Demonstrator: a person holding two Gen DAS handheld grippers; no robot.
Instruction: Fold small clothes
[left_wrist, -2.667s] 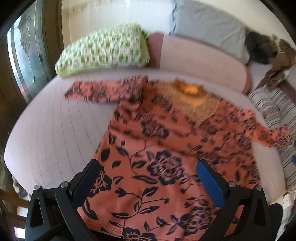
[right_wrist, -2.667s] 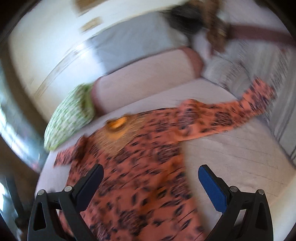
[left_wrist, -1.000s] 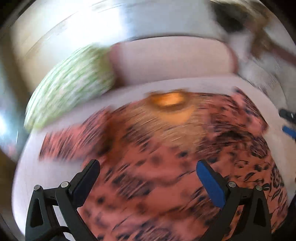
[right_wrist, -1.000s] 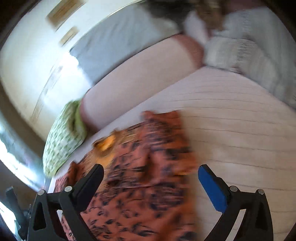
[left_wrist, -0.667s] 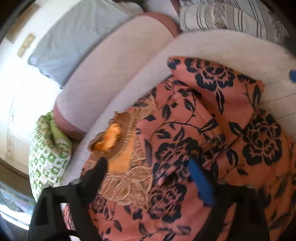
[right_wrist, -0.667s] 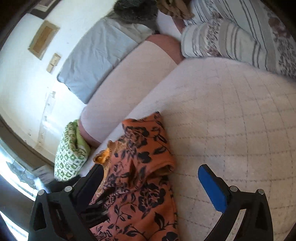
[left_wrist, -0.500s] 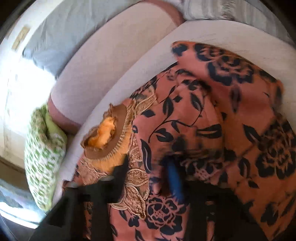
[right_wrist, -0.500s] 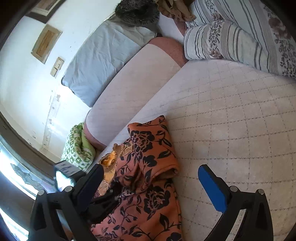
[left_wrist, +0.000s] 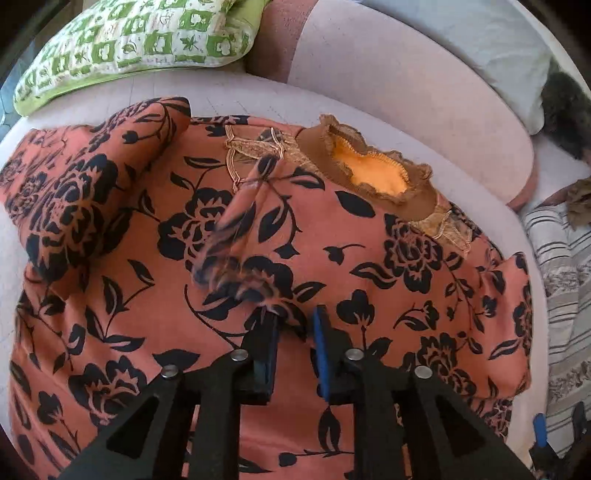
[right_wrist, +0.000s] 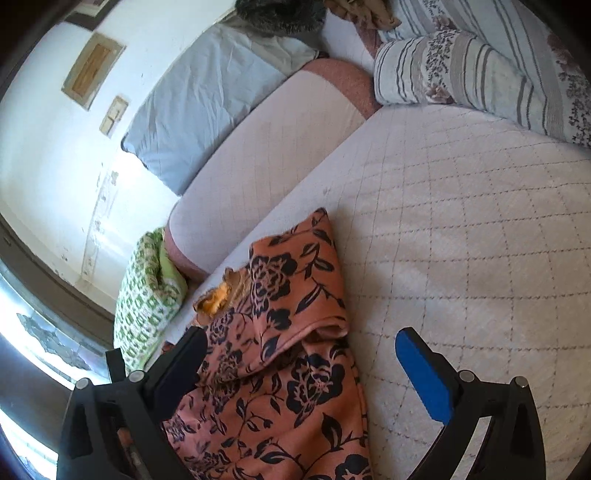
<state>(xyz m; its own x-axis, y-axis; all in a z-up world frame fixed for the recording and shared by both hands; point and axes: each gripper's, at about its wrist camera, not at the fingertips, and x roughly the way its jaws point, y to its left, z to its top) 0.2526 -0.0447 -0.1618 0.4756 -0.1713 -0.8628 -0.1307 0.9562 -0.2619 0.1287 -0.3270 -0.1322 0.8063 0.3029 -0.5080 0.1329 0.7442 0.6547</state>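
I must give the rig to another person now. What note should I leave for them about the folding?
Left gripper: shut on a pinch of the orange floral dress, mid-chest below the collar.
Right gripper: open, holding nothing, hovering over the dress's right edge.
The dress lies on the quilted mattress, collar toward the green pillow.
Done: both sleeves are folded in over the body.
Left: fold the body into a compact stack.
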